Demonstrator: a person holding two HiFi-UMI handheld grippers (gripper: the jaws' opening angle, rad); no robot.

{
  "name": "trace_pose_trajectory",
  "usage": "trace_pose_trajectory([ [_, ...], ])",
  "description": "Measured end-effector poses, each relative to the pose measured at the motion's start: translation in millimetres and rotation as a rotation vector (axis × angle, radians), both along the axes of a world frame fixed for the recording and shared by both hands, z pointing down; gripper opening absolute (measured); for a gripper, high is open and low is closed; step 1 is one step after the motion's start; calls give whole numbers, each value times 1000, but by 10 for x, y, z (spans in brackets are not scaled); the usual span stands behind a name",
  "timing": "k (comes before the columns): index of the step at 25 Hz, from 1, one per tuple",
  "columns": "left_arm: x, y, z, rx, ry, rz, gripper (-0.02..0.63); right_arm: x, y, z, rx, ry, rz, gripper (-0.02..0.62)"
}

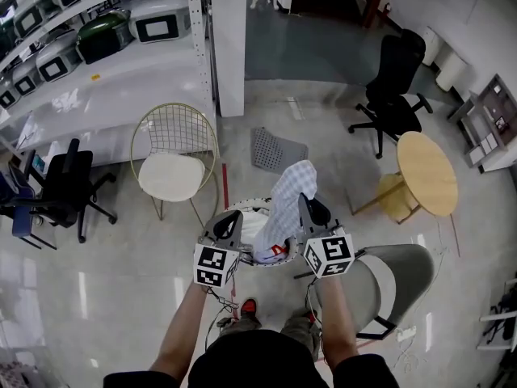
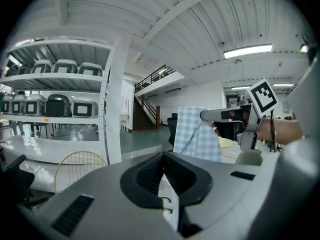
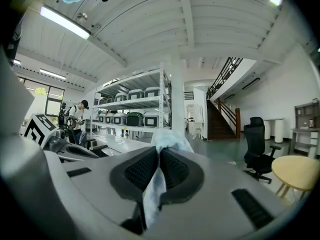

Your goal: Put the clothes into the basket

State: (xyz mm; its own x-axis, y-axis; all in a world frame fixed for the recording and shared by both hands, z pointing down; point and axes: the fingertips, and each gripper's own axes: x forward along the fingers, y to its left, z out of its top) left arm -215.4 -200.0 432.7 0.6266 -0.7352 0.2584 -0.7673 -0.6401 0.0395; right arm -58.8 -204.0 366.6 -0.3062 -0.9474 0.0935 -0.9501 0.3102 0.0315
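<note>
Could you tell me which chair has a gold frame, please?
The wire-backed chair with the white cushion; the left office chair and right office chair are black, the nearest chair grey.

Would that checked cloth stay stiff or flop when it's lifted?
Probably floppy: the checked cloth hangs in folds from the right gripper. Likely light too, since a thin pinch of its edge seems to carry it.

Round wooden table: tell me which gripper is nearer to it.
Right. The table stands to the person's right; the right gripper is on that side, the left gripper farther off.
</note>
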Motion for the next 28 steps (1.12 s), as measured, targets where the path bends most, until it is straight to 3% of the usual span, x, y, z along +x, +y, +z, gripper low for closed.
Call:
trace_pose_trajectory([
  [7,-147,-47,323,-60,-32,-28,6,-85,-32,470,-86,-25,-20,41],
  [19,-22,-73,1145,-195,-54,-142,6,9,-206,1539,-267,-85,-128,41],
  [28,-110,-79,1806,-297,-54,-246,6,-129,-334,2510,-414,-46,-235,41],
])
